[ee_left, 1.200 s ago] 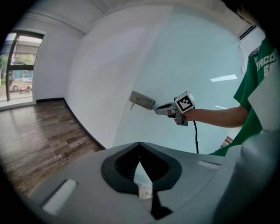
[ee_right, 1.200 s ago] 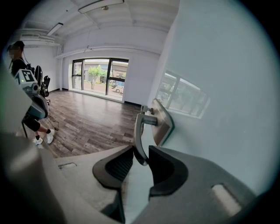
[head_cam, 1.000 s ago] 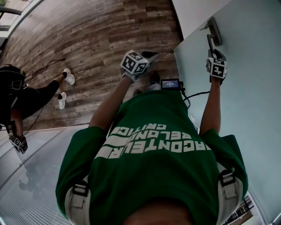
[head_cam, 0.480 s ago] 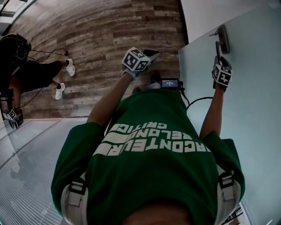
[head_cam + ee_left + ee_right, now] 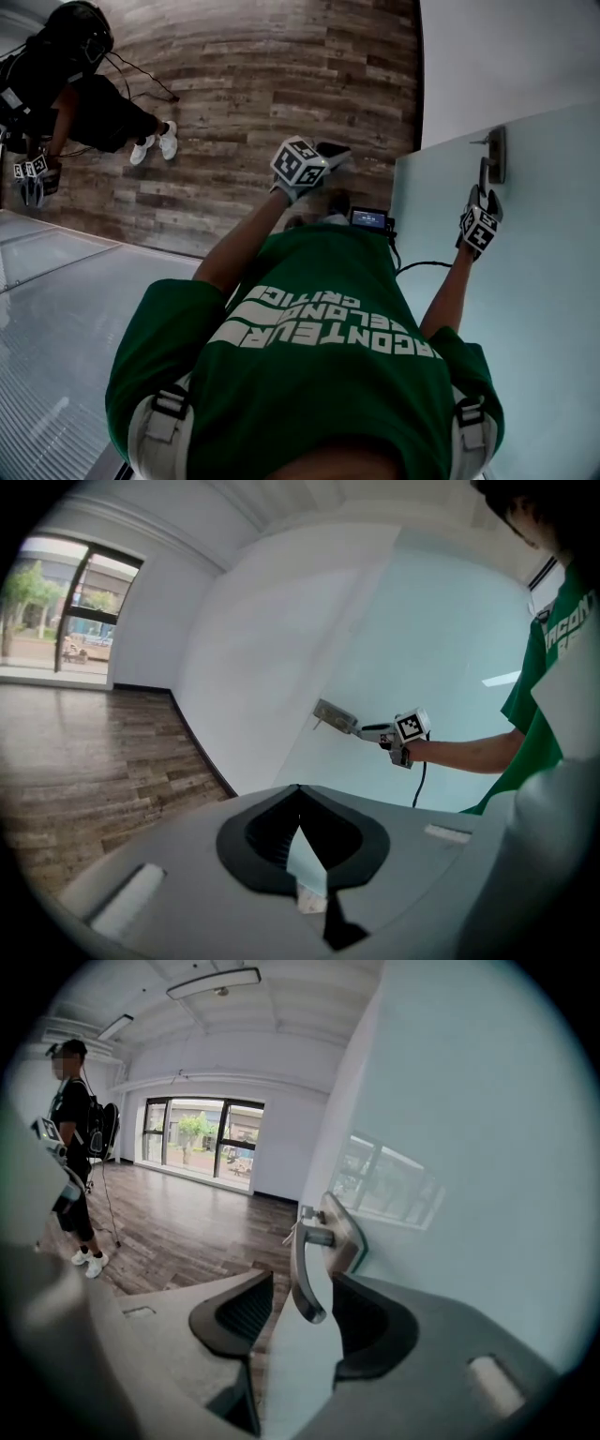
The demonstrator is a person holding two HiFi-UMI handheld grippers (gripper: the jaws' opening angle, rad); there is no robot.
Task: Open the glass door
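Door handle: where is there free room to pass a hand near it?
Bare glass door right of the handle, and open wooden floor left of the door edge. Crowded at the handle: the right gripper, jaws just opening, straddles it.

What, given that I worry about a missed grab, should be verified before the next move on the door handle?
1. Door handle between the jaws of the right gripper: ok, the lever's end sits in the gap.
2. Right jaws wide enough: ok, they have just opened further, and the pads do not appear to press the lever.
3. Left gripper out of the way: ok, it is shut, empty and away from the glass door.
4. Bystander clear: ok, the other person stands far off on the wooden floor.
5. Latch released: cannot tell.
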